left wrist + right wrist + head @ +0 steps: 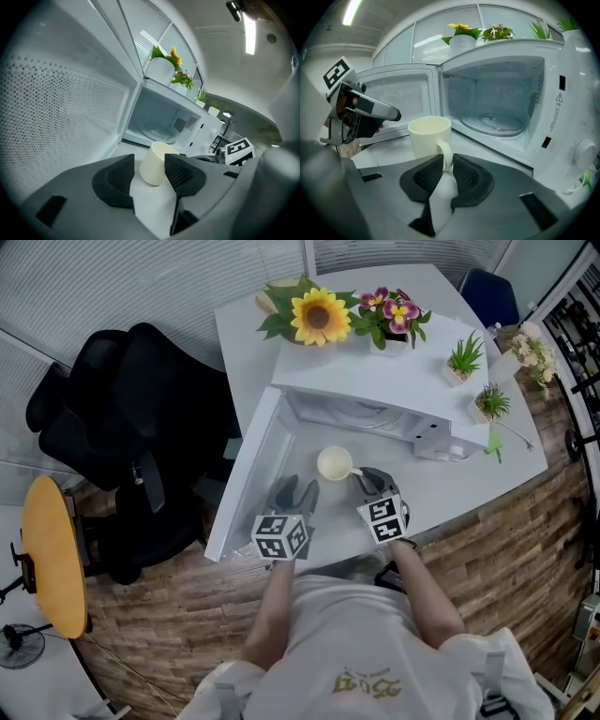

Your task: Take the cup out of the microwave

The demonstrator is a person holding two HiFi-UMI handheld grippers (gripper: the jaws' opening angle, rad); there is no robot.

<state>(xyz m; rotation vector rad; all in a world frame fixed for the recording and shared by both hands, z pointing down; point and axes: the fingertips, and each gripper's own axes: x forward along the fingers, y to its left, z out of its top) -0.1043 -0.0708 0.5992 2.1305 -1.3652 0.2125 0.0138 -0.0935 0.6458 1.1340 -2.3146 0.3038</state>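
Observation:
A cream cup [335, 463] stands upright on the white table [469, 488], just in front of the open, empty microwave [375, 381]. My right gripper [364, 477] reaches it from the right. In the right gripper view the cup [429, 138] shows its handle between the pads, and the right gripper [447, 164] is shut on that handle. My left gripper [297, 487] sits to the cup's left, open. In the left gripper view the cup [156, 164] stands just past the tips of the left gripper [150, 161], untouched.
The microwave door [253, 465] swings out to the left, close beside my left gripper. A sunflower pot [319, 317] and other small plants [394, 315] stand on the microwave. A black chair [122, 418] and a round yellow stool [52, 554] are left of the table.

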